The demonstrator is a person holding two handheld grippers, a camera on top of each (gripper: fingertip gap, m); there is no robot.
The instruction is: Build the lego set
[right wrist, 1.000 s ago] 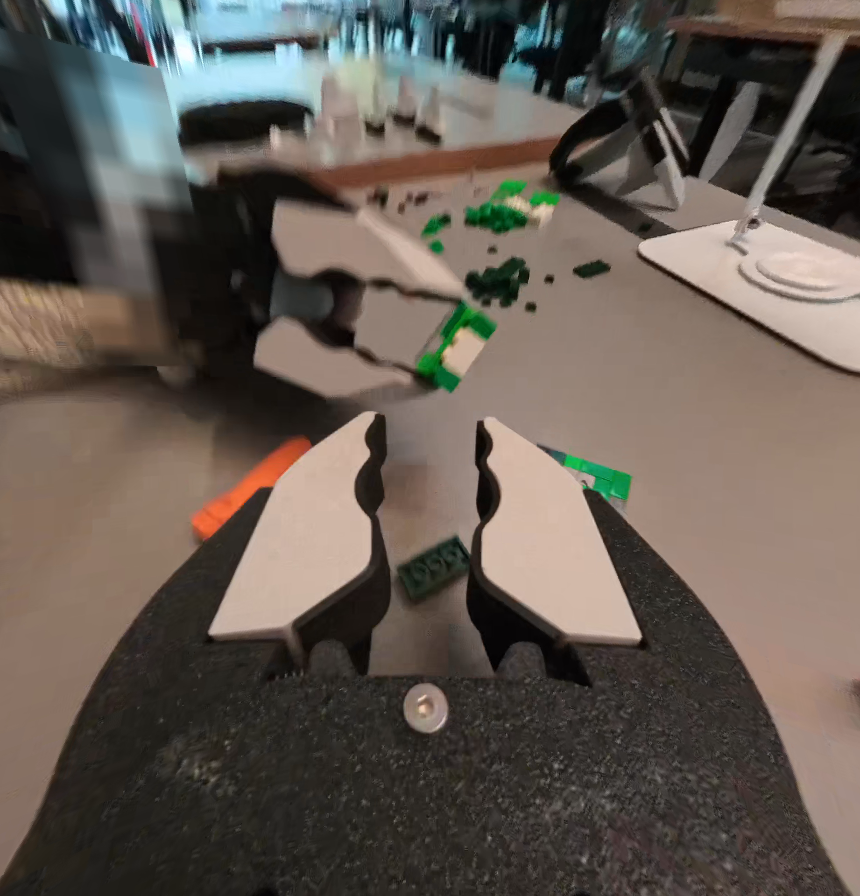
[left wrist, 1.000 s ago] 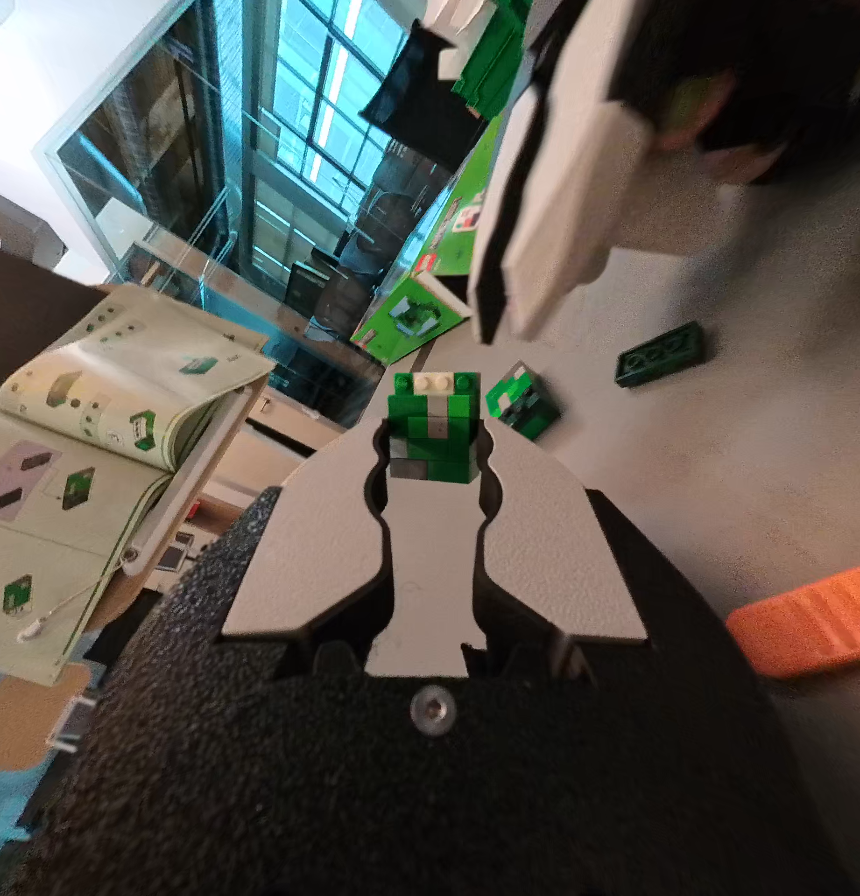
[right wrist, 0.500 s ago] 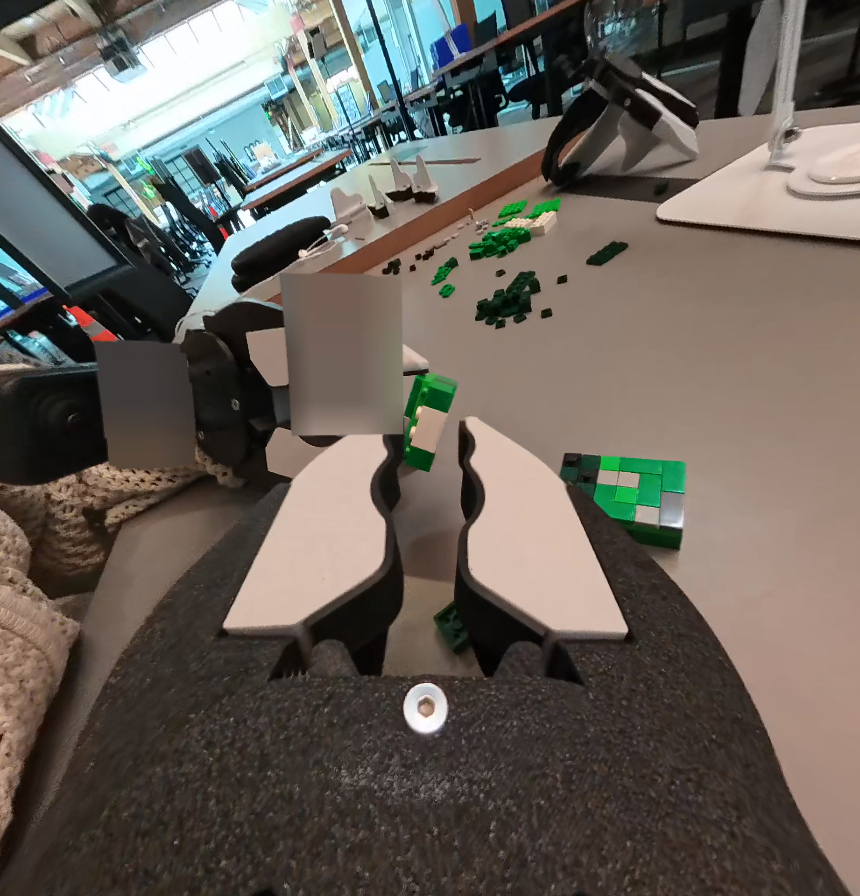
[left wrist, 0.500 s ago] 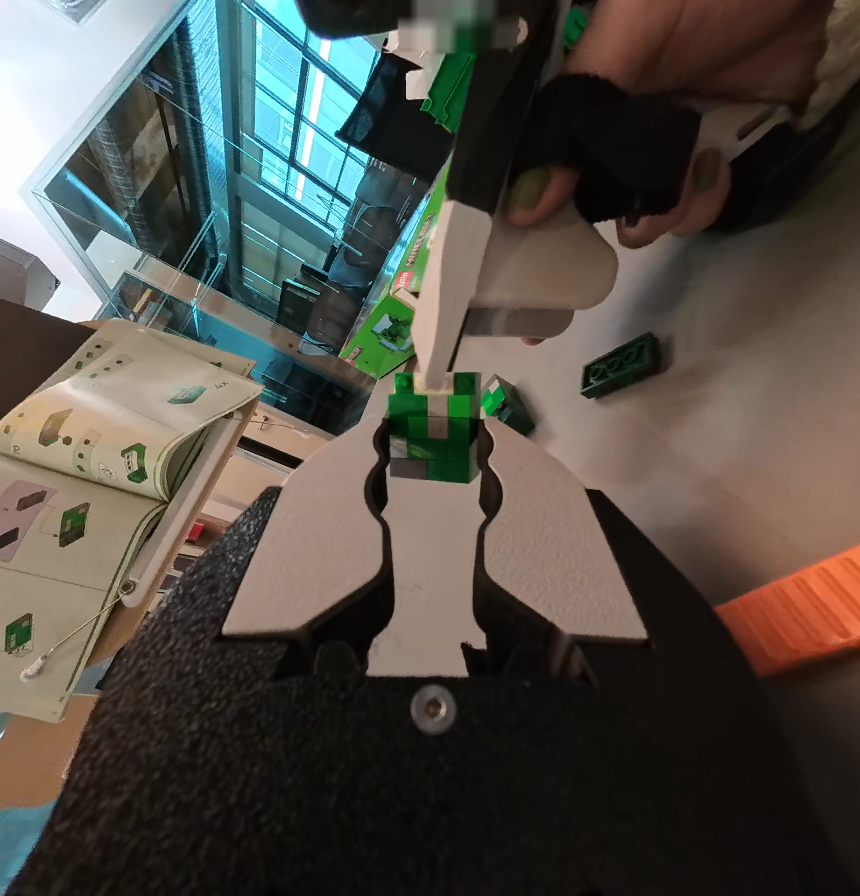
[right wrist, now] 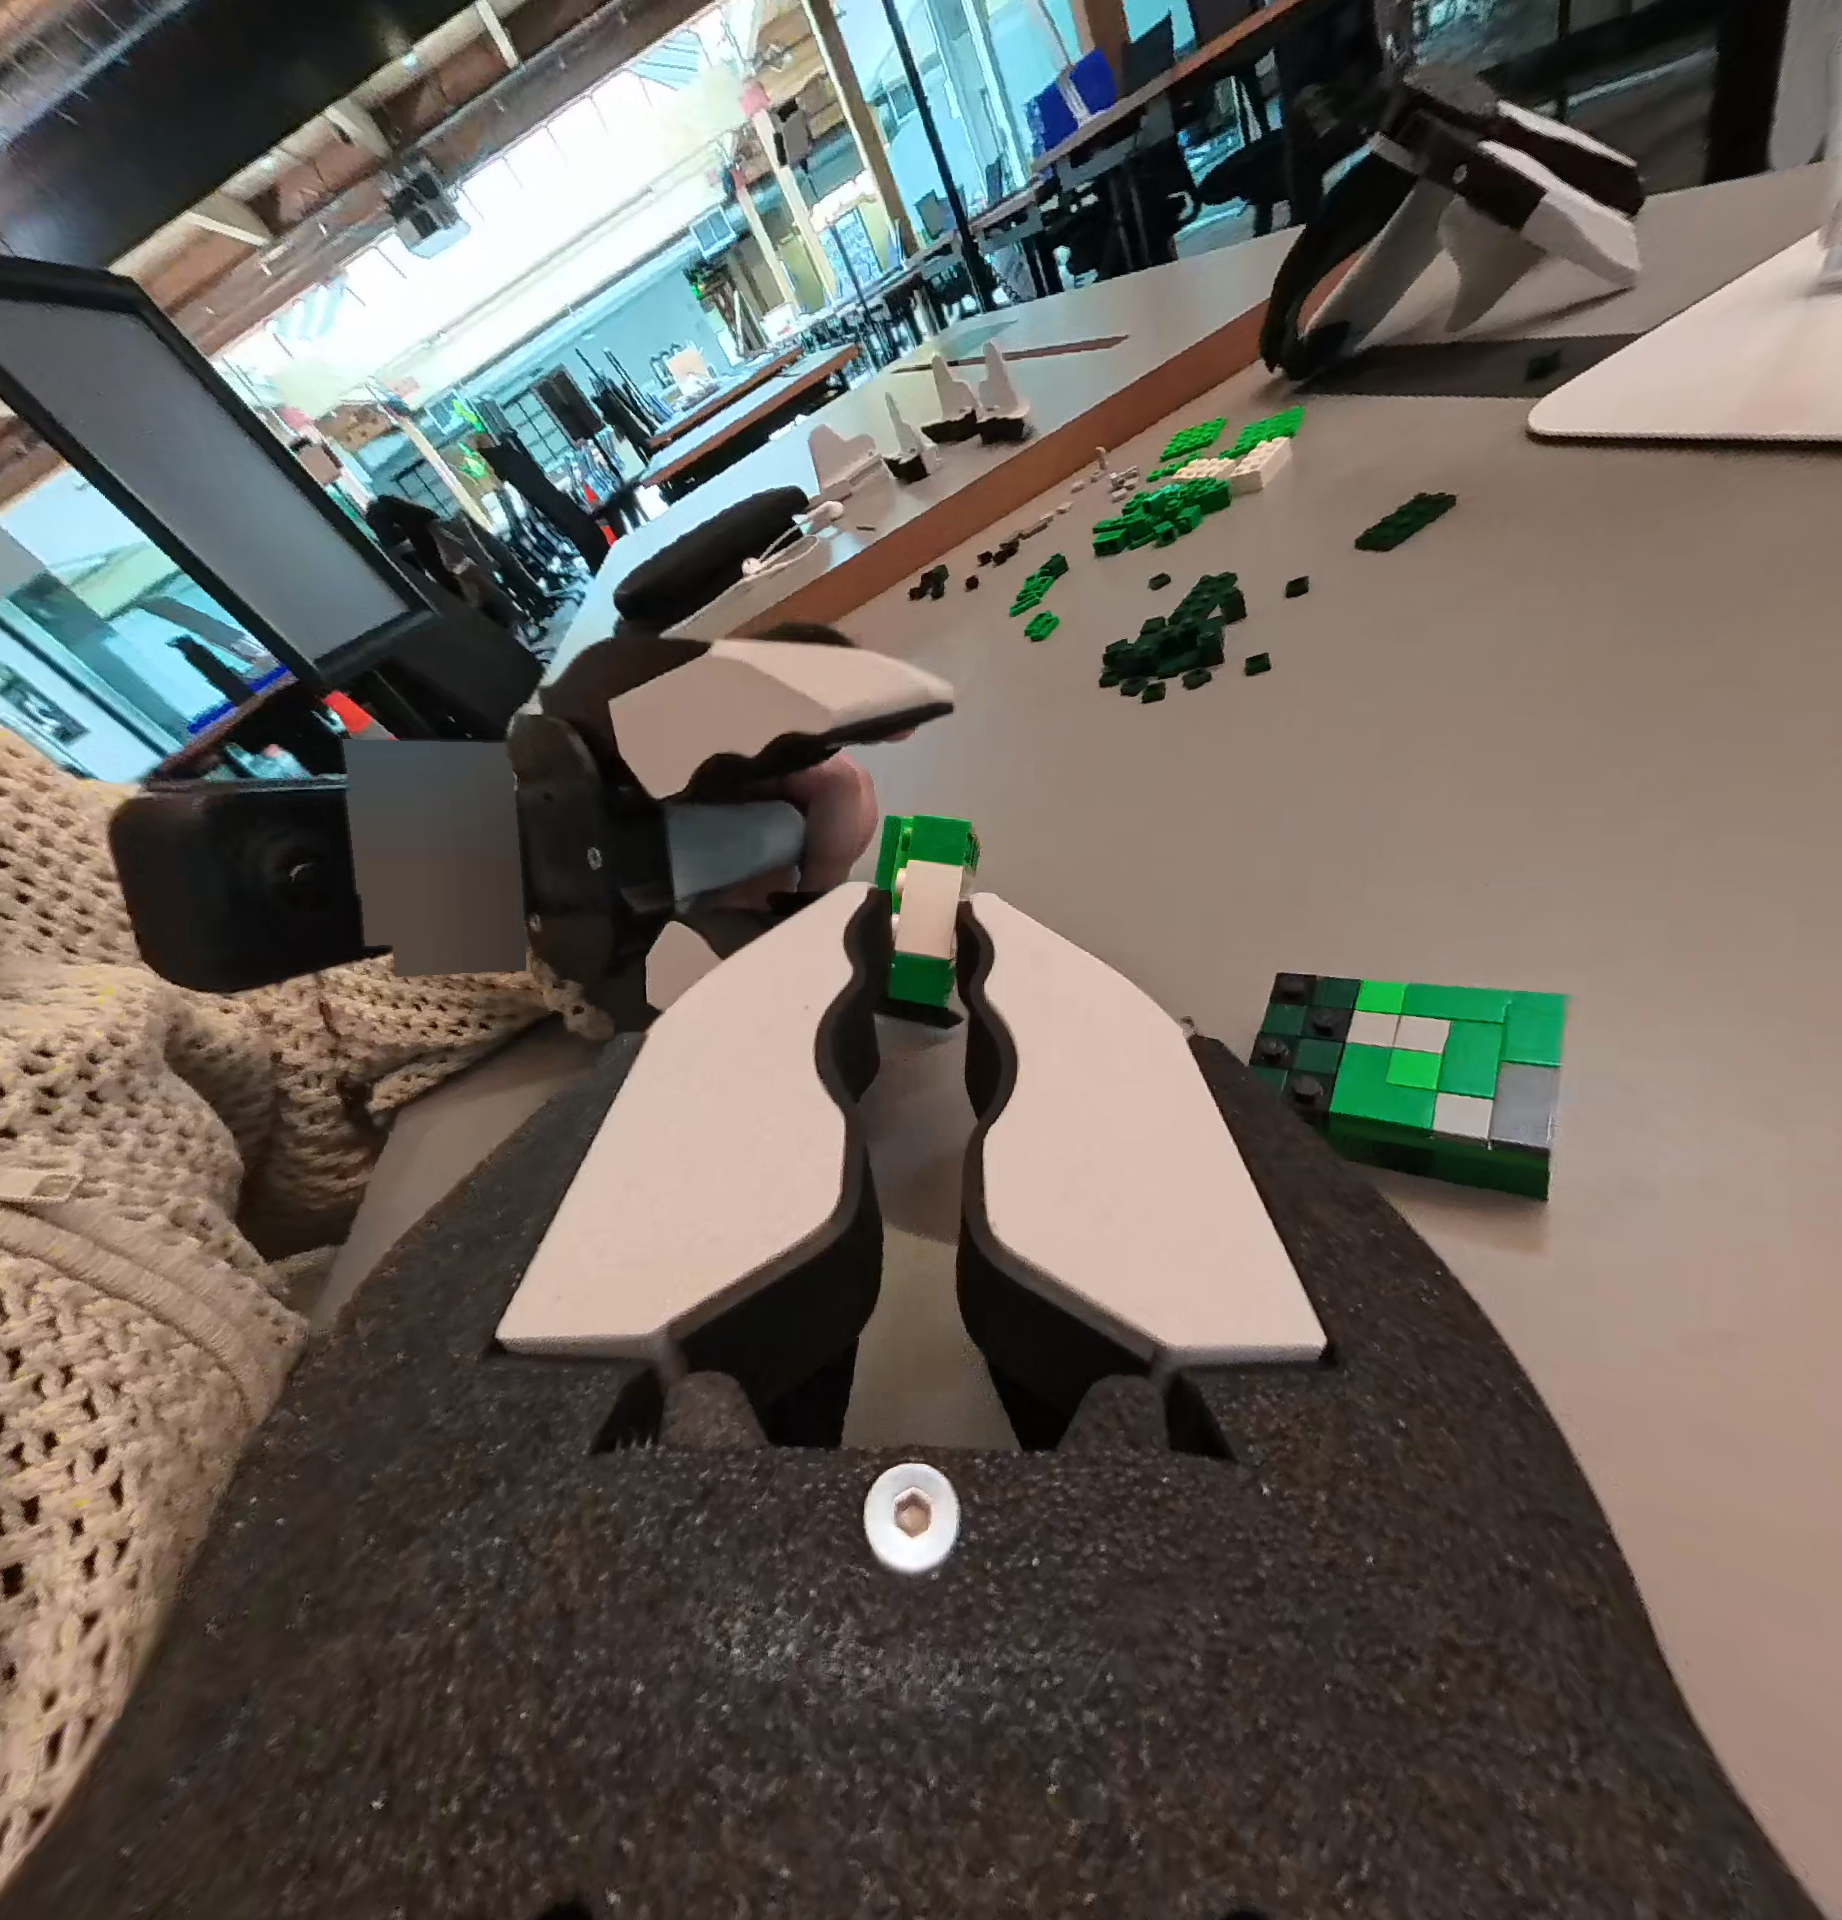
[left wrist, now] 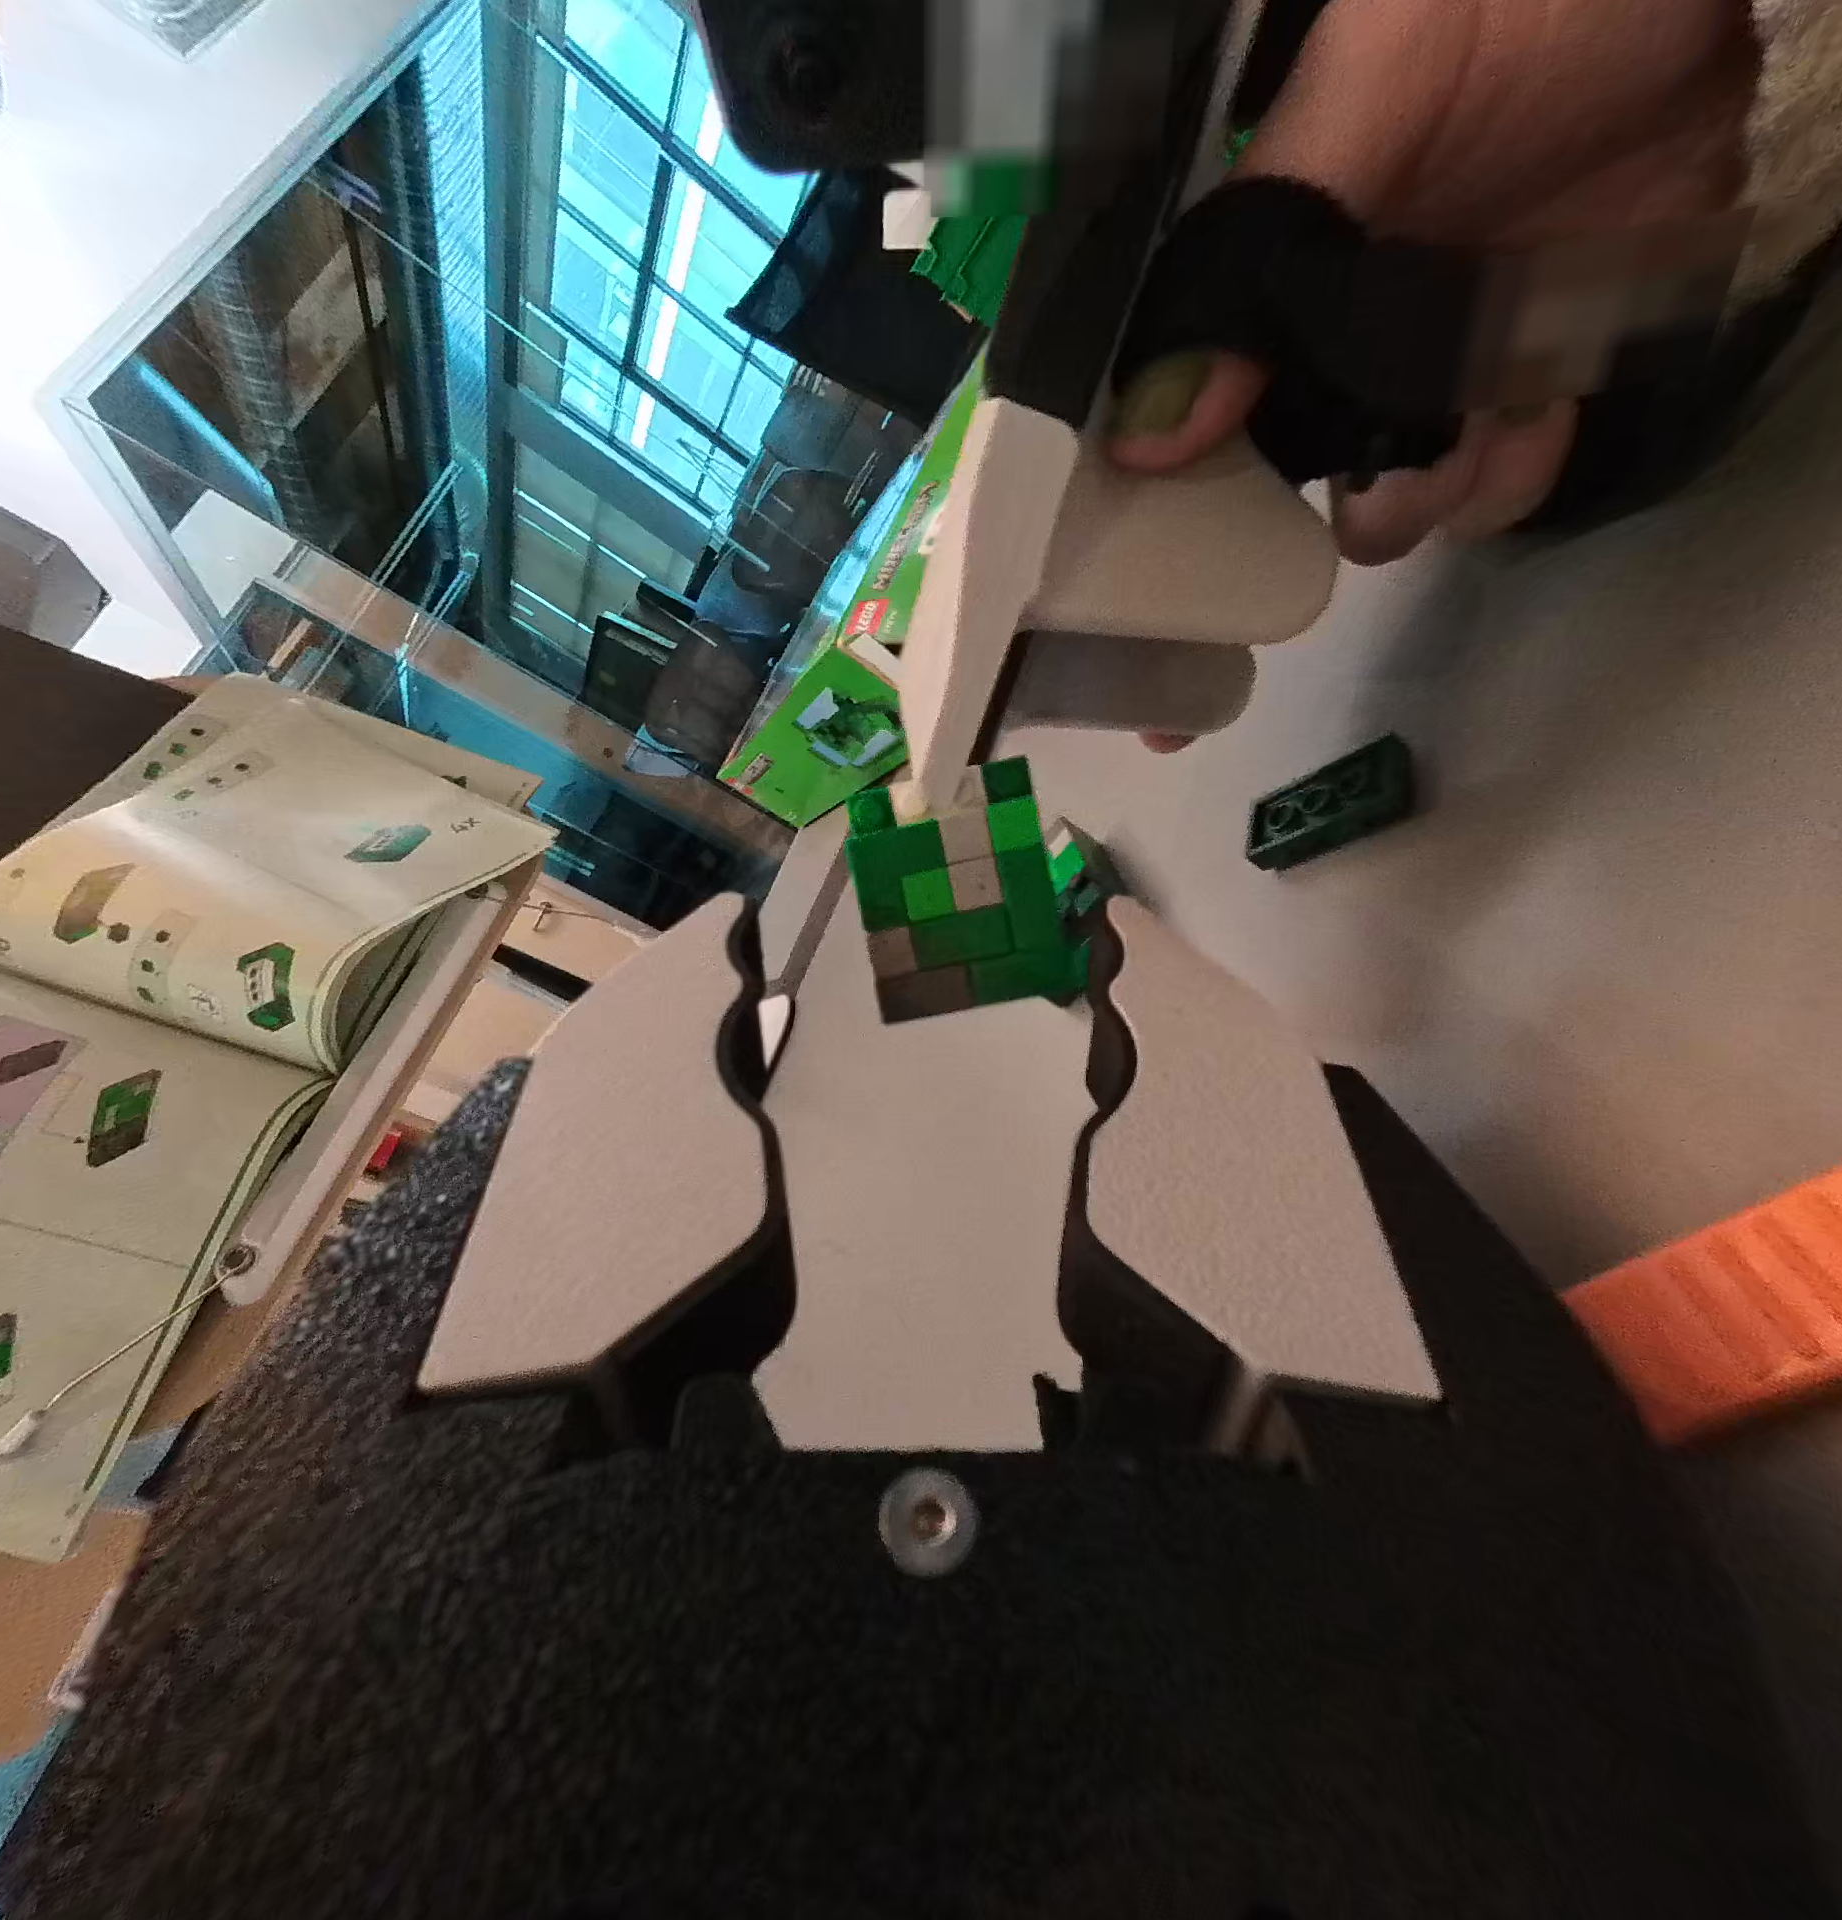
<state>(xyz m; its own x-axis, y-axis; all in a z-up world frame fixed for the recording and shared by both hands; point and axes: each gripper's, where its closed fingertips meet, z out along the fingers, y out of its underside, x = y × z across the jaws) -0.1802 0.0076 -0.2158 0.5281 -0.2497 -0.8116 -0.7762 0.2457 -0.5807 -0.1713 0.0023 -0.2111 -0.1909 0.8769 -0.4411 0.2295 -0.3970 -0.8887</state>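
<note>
A small block of green, grey and white bricks (left wrist: pixel 964 894) hangs over the grey table (left wrist: pixel 1519 935). My right gripper (right wrist: pixel 922 904) is shut on it: both pads press the white brick at its top (right wrist: pixel 927 920). In the left wrist view its white finger (left wrist: pixel 958 644) comes down onto the block from above, with a hand behind it. My left gripper (left wrist: pixel 922 925) is open wide; the block stands between its fingers, closer to the right one, and the left pad is well clear of it. In the right wrist view the left gripper's upper finger (right wrist: pixel 771 691) is spread away from the block.
A flat green assembly (right wrist: pixel 1416 1081) lies to the right. A dark green brick (left wrist: pixel 1327 800), an orange brick separator (left wrist: pixel 1727 1309), an open instruction booklet (left wrist: pixel 169 987) and a green box (left wrist: pixel 823 727) lie around. Loose bricks (right wrist: pixel 1177 644) sit farther back, near a white stand base (right wrist: pixel 1727 364). The grippers are tip to tip, or close to it. The orange brick separator (left wrist: pixel 1727 1309) sits 9 centimetres or so from the ends of my left fingers.
My left gripper was shut on the block and has opened wide, letting it go. My right gripper came in from above and closed on the block's top; the block has tilted slightly.
</note>
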